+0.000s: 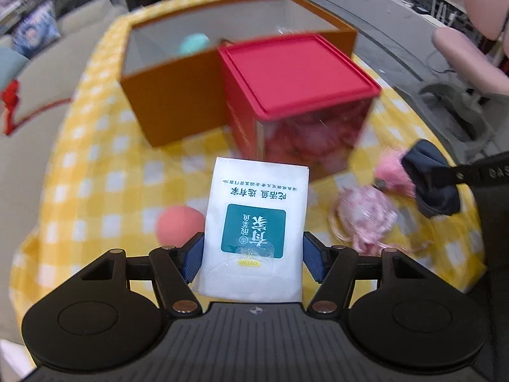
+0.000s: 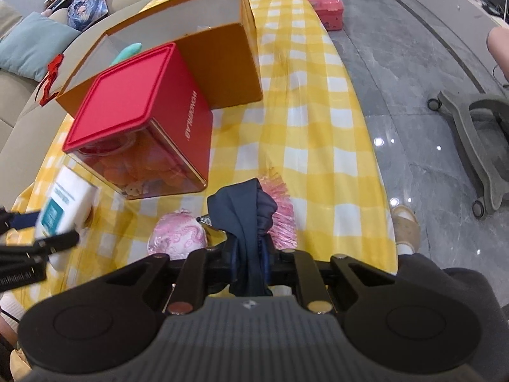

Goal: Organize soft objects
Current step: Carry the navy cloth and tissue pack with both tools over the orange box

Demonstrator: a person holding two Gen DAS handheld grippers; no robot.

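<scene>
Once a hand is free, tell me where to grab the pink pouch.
Take the pink pouch across its bulging middle, coming from above: it lies flat on the cloth, with the red box close behind and the cords trailing aside.

yellow-checked tablecloth [image 2: 318, 133], red-lidded container [image 1: 299, 73], orange box [image 1: 171, 105]

Black tool [image 1: 253, 259]; blue pads [image 1: 194, 261]
</scene>
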